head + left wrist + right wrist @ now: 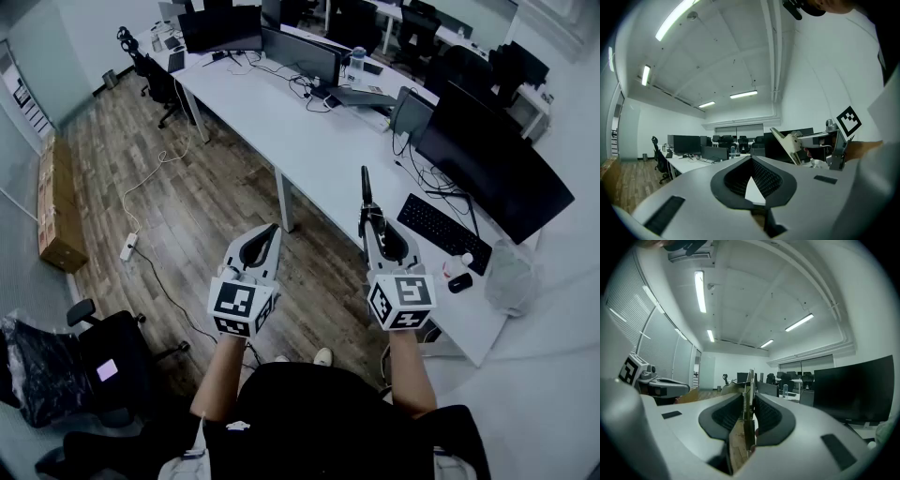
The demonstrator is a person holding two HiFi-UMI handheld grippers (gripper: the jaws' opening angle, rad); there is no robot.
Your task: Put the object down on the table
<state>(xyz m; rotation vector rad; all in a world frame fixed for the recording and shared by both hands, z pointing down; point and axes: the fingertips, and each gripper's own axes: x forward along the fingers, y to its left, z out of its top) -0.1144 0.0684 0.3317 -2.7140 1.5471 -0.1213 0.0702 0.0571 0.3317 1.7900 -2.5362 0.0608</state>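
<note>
Two tongs sit level in front of me. My right tongs (pixel 749 401) are pinched on a thin metal tool (pixel 748 380) with a small spring. It stands edge-on between the pads and sticks out past the tips. From above, the tool (pixel 366 189) shows as a dark slender strip running on from the right tongs (pixel 373 225), held off the table and not resting on it. My left tongs (pixel 751 161) have their tips pressed together with nothing between them. They are level with the right pair and a little apart from it, and from there I see the right tongs (pixel 811 140) side-on with the tool (pixel 785 139) angling out of them. The near edge of the white table (pixel 309 141) lies just under and ahead of the right tongs. A black keyboard (pixel 441 230) lies just to their right, with a dark monitor (pixel 492 164) beyond it. Under the left tongs (pixel 274 231) is wooden floor (pixel 187 216). Further left of them a white power strip (pixel 128 247) lies on the boards, and a black office chair (pixel 112 366) stands behind them on that side.
</note>
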